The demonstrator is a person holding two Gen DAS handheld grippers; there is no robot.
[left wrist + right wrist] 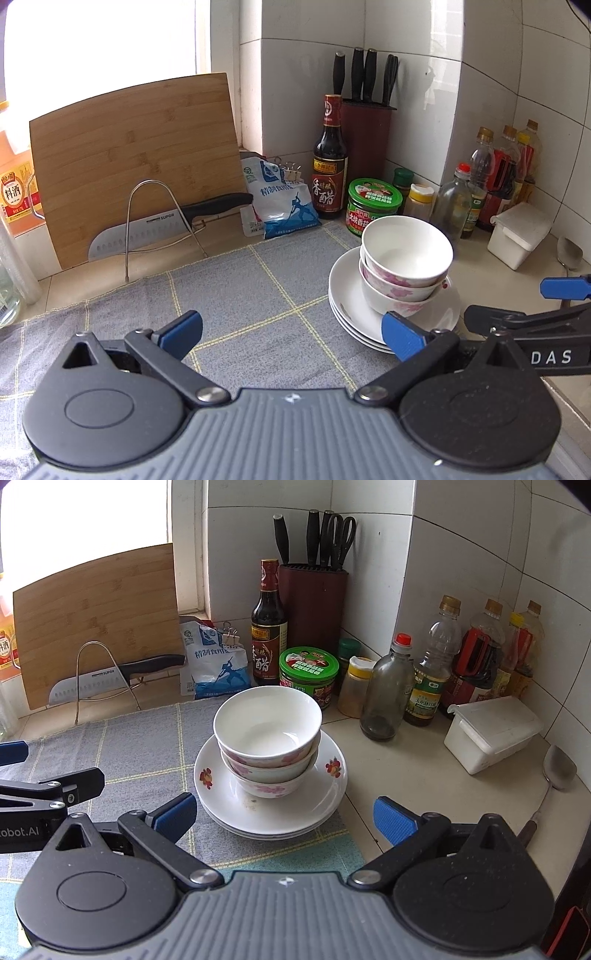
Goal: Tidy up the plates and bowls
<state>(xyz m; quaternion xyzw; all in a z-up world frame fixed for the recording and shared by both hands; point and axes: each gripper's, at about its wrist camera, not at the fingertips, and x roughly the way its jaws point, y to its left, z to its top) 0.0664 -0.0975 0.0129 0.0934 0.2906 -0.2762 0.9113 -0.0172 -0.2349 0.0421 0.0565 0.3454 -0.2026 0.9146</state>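
Tiled kitchen counter corner, grey checked cloth (147,746) underfoot | left gripper (291,334) and right gripper (284,814) both hung released, empty, short of the dishes | three nested bowls (267,746) sat on stacked plates (332,786) at the cloth's edge | best: pinch top bowl's rim, lift straight | condiment bottles (428,672) crowded behind

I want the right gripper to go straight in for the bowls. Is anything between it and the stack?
Nothing visible. The right gripper is open and faces the bowls, nested on the plates, with only the plates' near rim and grey cloth between. The left gripper is off to the side.
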